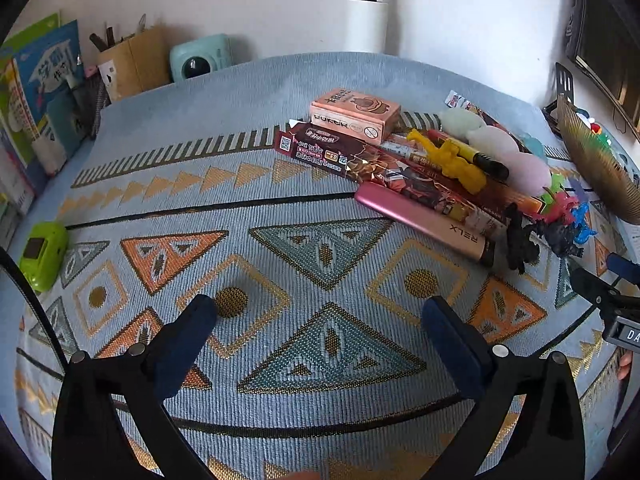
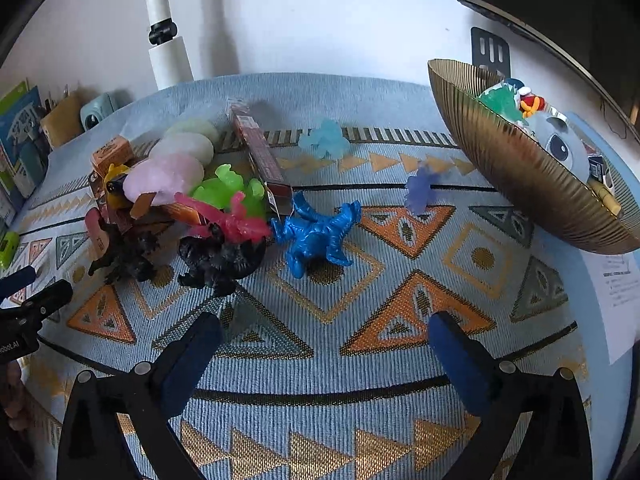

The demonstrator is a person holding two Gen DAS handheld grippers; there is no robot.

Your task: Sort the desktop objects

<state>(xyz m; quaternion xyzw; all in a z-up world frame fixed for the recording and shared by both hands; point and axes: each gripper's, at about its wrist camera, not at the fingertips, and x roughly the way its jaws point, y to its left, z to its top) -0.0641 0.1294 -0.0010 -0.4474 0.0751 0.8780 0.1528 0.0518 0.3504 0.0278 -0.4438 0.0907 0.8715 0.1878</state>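
Both grippers, left gripper and right gripper, stood spread wide and empty over the patterned cloth. From the right gripper, the blue dinosaur lay at twelve o'clock, black figures at ten, and the gold ribbed bowl at two, tilted and holding toys.

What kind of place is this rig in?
Probably a home desk or study corner: a patterned cloth covers the desk, books and a pen holder stand along the wall, and a monitor sits at the right.
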